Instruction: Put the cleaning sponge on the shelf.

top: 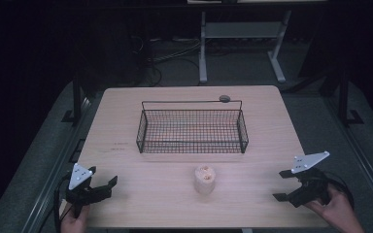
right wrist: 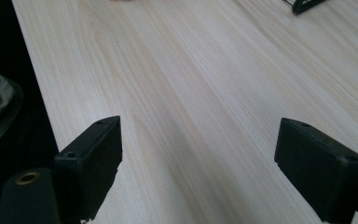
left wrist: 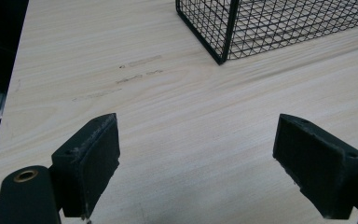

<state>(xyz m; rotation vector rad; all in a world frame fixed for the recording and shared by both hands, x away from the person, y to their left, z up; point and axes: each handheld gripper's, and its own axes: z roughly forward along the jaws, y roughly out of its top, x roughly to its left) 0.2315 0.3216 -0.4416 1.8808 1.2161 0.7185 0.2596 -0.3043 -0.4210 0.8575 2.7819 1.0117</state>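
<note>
A black wire basket [top: 192,143] stands in the middle of the light wooden table [top: 126,126], and its corner [left wrist: 223,42] rises ahead in the left gripper view. In front of the basket a small pale cylinder-shaped object [top: 205,179] with a speckled top stands upright. My left gripper [top: 103,178] rests at the table's near left corner, open, with bare wood between its jaws [left wrist: 198,163]. At the near right edge my right gripper [top: 282,185] is open too, nothing between its jaws [right wrist: 198,163].
A small dark round knob [top: 224,98] lies on the table behind the basket. Beyond the table a white desk frame [top: 243,34] and cables stand on the dark floor. The table's edge [right wrist: 32,84] runs close to the right gripper.
</note>
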